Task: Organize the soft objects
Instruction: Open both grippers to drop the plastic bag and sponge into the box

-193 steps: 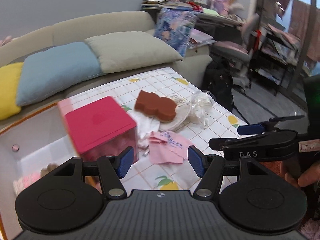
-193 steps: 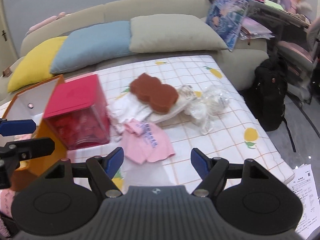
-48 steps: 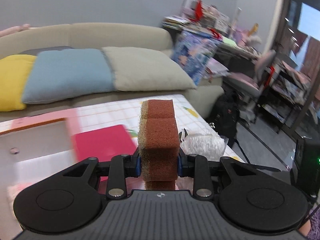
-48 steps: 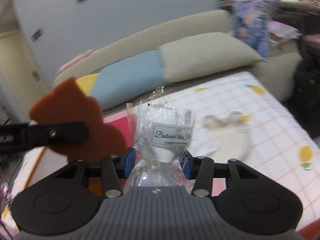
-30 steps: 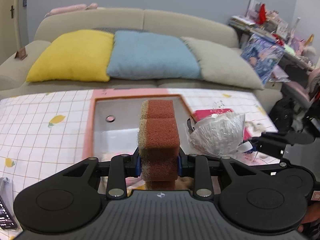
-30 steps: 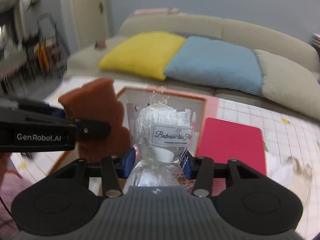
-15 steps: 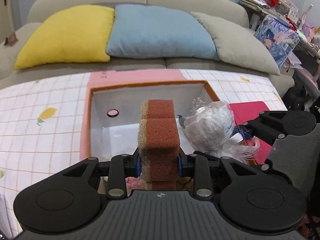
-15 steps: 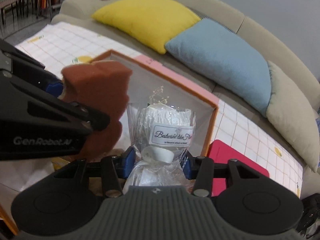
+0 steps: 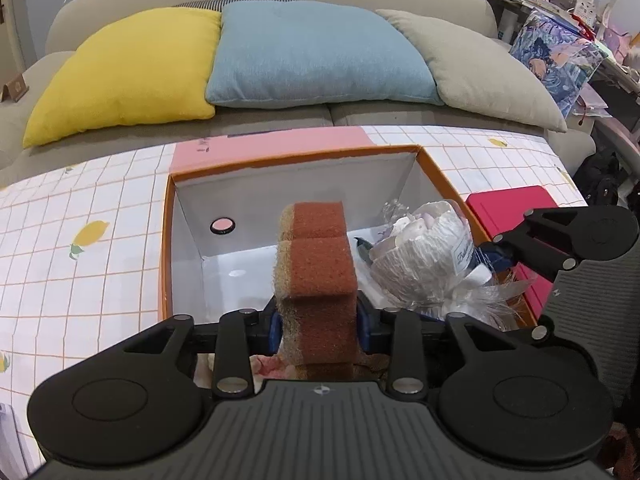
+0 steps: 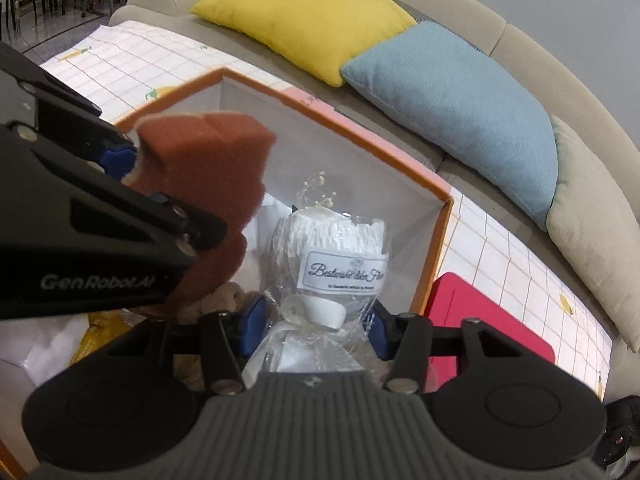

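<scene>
My left gripper [image 9: 318,326] is shut on a brown sponge [image 9: 316,264] and holds it upright above the open orange box [image 9: 168,248]. The sponge also shows in the right wrist view [image 10: 208,176]. My right gripper [image 10: 314,326] is shut on a clear-wrapped white bouquet [image 10: 332,256] with a label, held over the box's right side [image 10: 436,232]. The bouquet shows in the left wrist view [image 9: 424,256], just right of the sponge. Soft items lie in the box bottom, mostly hidden.
The red lid [image 9: 516,204] lies right of the box on the lemon-print checked cloth [image 9: 80,248]. A sofa behind holds a yellow cushion [image 9: 128,68], a blue cushion [image 9: 312,52] and a beige cushion [image 9: 476,64]. Cluttered shelves stand at the far right.
Both grippers have moved closer over the orange box and lower, still holding the sponge and the bouquet. Earlier they picked these up from the cloth.
</scene>
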A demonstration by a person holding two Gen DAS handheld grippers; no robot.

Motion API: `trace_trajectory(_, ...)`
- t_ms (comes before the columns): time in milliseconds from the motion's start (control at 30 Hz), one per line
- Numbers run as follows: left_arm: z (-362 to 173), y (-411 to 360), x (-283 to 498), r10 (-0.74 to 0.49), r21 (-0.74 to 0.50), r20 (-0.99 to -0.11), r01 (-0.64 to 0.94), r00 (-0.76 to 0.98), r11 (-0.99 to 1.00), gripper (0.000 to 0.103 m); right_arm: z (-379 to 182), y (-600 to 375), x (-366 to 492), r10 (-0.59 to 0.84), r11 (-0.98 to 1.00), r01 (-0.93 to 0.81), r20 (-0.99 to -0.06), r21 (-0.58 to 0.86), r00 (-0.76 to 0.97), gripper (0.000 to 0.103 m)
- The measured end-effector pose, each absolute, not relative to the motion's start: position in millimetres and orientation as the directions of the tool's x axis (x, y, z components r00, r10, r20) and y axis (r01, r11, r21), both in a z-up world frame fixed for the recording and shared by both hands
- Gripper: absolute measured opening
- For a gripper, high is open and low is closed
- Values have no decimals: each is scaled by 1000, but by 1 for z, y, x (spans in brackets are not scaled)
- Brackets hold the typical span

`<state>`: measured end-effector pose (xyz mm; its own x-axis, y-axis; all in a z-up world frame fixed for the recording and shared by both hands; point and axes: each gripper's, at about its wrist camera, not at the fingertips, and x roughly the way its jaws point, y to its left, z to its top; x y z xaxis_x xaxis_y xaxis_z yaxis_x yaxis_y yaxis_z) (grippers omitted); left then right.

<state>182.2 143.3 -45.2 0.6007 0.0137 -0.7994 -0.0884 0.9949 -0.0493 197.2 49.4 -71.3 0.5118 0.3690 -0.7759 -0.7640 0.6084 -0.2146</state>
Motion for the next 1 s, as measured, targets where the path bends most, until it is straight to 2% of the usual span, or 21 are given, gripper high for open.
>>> trace_trajectory(67,-40,143,181,14,-51,-790,-89,613,995,51,-67,46,194,374,609,-763,-769,-218,518,55)
trace_trajectory(167,-31,144,180,15,-60,-773,-96,634,994,52,-57,40,192,383,620,-752,-751,-222,538,56)
trace_trajectory(267,-21,144,178,20,-62,-756,-102,654,993,57,-46,33,191,392,637,-739,-733,-219,555,64)
trace_trajectory(500,3,139,163,26,-64,-715,-102,699,993,60,-25,13,175,418,657,-725,-699,-207,580,67)
trace_trajectory(1000,38,82,106,-52,-99,-624,-13,780,995,61,18,-86,116,479,792,-609,-594,-25,646,67)
